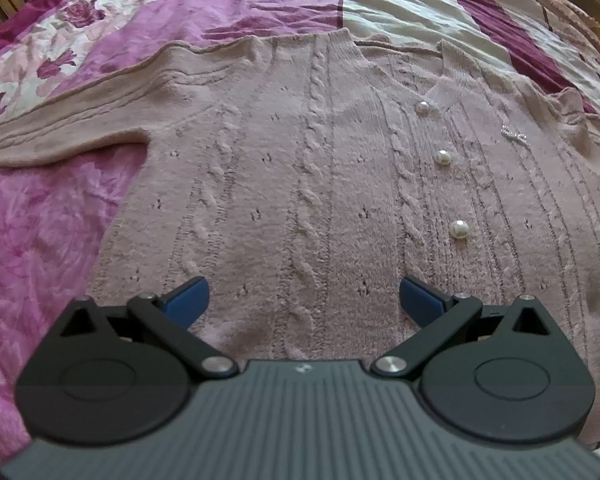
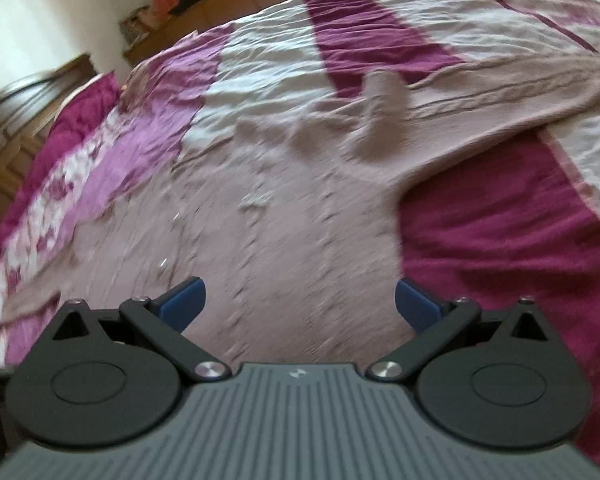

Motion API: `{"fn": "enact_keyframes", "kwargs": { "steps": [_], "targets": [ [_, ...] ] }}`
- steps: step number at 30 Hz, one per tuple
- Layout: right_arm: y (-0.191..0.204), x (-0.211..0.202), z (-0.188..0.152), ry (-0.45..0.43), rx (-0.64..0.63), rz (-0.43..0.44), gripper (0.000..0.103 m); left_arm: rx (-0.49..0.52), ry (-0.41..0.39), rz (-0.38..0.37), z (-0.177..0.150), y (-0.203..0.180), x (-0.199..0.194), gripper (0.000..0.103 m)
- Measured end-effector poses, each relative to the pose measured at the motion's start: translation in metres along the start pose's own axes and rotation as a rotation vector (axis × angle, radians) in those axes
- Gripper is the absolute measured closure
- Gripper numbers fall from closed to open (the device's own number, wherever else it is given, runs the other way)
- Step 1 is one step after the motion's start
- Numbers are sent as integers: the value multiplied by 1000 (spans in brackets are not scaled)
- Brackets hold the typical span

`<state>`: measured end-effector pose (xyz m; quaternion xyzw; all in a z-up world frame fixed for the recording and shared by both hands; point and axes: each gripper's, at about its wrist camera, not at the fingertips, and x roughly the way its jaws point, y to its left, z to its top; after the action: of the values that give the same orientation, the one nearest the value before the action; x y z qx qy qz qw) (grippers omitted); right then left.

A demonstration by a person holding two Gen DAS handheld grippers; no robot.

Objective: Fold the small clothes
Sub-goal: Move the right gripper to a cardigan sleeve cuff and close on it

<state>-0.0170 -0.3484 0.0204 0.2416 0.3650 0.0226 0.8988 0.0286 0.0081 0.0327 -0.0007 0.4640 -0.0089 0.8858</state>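
Pink cardigan (image 1: 300,168) flat on bed (image 1: 52,208), buttoned, sleeves spread. No fold yet; all folding left. Left hand-held gripper (image 1: 303,300) released, empty, over hem. Right hand-held gripper (image 2: 300,304) released, empty, over right side; view blurred.

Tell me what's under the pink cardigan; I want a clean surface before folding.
The cardigan lies spread flat on a purple and grey patterned bedspread, which shows all around it. Whatever sits directly beneath the knit is covered and cannot be seen.
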Motion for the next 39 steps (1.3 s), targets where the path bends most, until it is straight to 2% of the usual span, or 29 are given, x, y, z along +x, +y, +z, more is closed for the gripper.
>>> {"fn": "enact_keyframes", "kwargs": {
  "steps": [5,8,11,17,25,31,39],
  "targets": [
    [-48,6,29,-37,112,-17,0,15,18,3,0,-5,6,0],
    [-71,10,44,-80,144,-61,0,13,35,3,0,-5,11,0],
    [-93,13,58,-126,173,-143,0,18,48,2,-1,-5,16,0],
    [-133,26,76,-169,248,-185,0,38,54,14,-2,-8,19,0],
    [-150,46,90,-202,278,-208,0,48,51,25,-3,-11,21,0],
    [-178,62,109,-260,364,-179,0,52,45,27,-5,-11,21,0],
    [-192,86,137,-293,292,-220,0,58,41,30,-6,-12,22,0]
  ]
}}
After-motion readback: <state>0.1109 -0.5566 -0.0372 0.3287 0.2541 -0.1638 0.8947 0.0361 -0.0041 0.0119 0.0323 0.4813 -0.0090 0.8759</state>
